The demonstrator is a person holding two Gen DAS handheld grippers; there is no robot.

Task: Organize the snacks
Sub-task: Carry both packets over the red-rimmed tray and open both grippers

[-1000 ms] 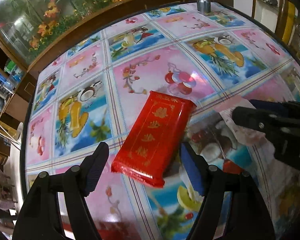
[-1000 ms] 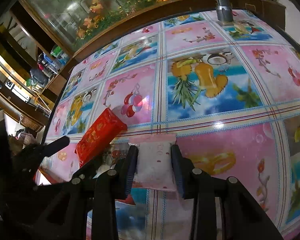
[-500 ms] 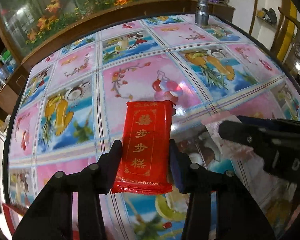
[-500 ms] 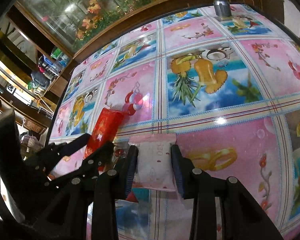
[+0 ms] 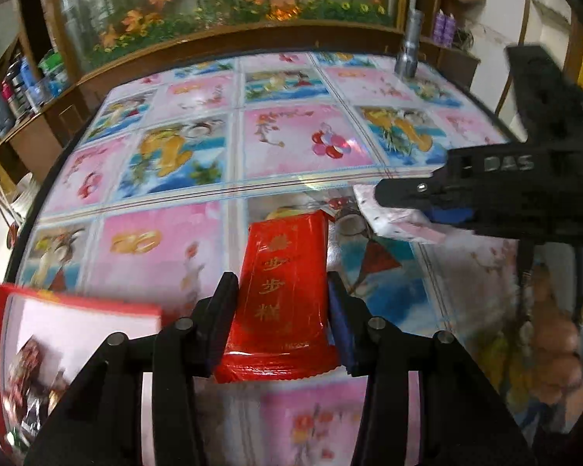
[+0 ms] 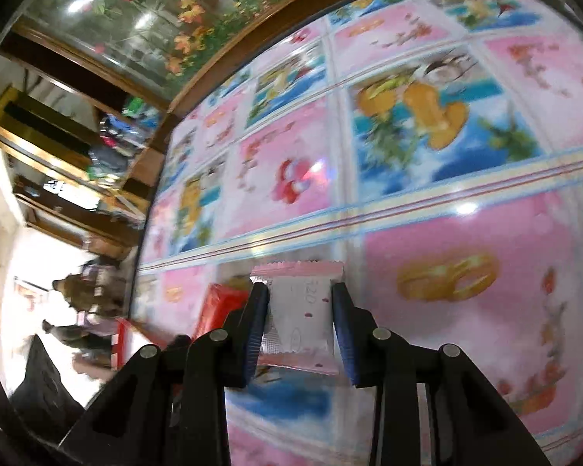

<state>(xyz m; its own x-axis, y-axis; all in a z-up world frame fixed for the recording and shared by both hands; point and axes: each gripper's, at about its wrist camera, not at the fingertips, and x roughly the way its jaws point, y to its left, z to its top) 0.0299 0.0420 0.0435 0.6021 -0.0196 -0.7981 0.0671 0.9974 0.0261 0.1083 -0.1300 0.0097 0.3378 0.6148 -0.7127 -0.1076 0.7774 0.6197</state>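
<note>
Left gripper [image 5: 283,310]: jaws closed on the red snack packet [image 5: 285,291], clamped at both long sides and raised above the patterned tablecloth [image 5: 299,136]. Right gripper [image 6: 300,322]: jaws closed on the white-and-pink snack packet [image 6: 301,310] — held beside the red one, near a red-rimmed box [image 5: 74,353].

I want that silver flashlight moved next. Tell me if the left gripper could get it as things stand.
Probably not: the left gripper is shut on the red snack packet, and the flashlight stands at the table's far edge.

Both wrist views look forward, close over the tablecloth [image 5: 299,143] (shared: red packet [image 5: 287,291]).
</note>
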